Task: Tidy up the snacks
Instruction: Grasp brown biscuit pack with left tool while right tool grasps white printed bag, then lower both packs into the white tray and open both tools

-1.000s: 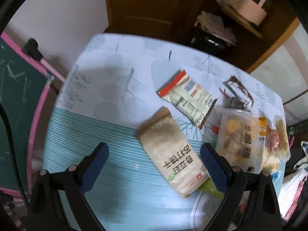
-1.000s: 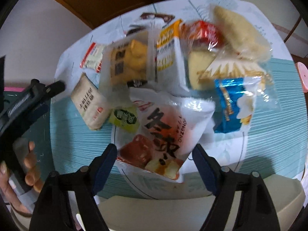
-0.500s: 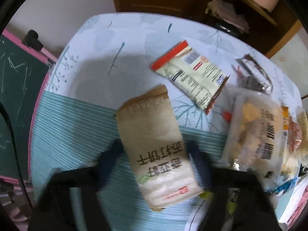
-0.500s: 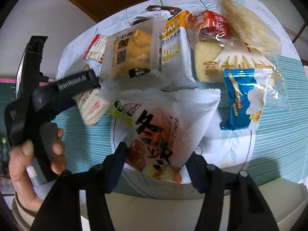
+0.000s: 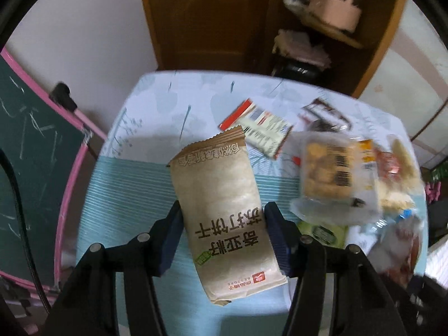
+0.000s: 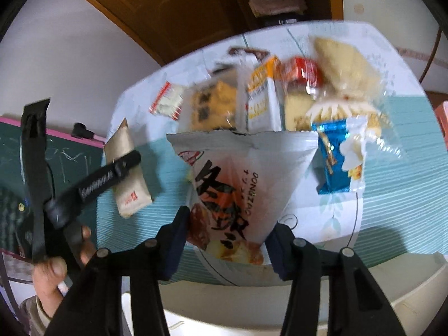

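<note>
- Nearest the left wrist camera, the left gripper [image 5: 222, 233] is clamped on both sides of a tan cracker packet [image 5: 224, 212], held clear above the striped tablecloth [image 5: 126, 196].
- Close to the right wrist camera, the right gripper [image 6: 225, 233] pinches the narrow lower end of a white snack bag [image 6: 243, 173] printed with bold black characters.
- Beyond it, a blue packet [image 6: 334, 159] lies just beside the bag.
- Farther back, a clear tray of yellow biscuits [image 5: 327, 173] and a red-edged packet [image 5: 257, 130] rest on the table, blurred.
</note>
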Available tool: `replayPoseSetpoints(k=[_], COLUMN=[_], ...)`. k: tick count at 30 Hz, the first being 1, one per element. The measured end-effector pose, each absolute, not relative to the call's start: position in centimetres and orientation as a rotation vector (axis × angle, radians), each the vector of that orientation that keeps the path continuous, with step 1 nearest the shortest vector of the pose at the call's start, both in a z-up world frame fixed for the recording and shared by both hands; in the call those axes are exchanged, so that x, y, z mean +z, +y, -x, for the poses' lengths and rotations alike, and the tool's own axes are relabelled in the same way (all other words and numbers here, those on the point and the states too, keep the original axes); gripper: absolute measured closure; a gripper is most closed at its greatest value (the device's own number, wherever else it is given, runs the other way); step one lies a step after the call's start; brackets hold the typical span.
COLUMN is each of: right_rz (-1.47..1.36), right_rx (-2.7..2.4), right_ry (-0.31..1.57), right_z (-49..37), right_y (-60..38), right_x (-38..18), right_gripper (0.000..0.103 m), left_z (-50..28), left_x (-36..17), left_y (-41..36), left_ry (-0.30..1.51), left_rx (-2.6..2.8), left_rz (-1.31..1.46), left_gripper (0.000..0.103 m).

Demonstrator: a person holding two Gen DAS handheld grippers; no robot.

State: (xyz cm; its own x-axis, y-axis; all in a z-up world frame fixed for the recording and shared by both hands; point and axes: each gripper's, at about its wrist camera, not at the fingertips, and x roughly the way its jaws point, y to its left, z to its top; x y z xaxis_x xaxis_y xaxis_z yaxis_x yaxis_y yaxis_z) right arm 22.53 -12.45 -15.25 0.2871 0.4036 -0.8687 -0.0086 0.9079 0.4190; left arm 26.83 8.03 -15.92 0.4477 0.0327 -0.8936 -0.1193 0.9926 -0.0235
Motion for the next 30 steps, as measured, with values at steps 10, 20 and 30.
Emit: replayPoseSetpoints(k=[10,20,30], right_rz=[-0.389,-0.339,-0.316], right_rx=[0.287,0.286,0.210], right_ry=[1.018,0.906,0.867], right_z=[-17.5,-8.6,-1.2], right_y=[-14.0,-16.6,-20.5], right_x=[-7.8,-4.4,-3.6], right_gripper=[0.052,0.051,0.051], left_z=[-18.7,-8.3,-0.5], left_x=[-6.9,-3.2,-3.3], left_y=[6.7,3.0,-0.2], left_ry=[0.926,0.885,0.897], left_rx=[-0.046,-0.244,-0.380], left_rz=[0.028,-0.001,-0.038], left_gripper=[0.047,0.046,0.046])
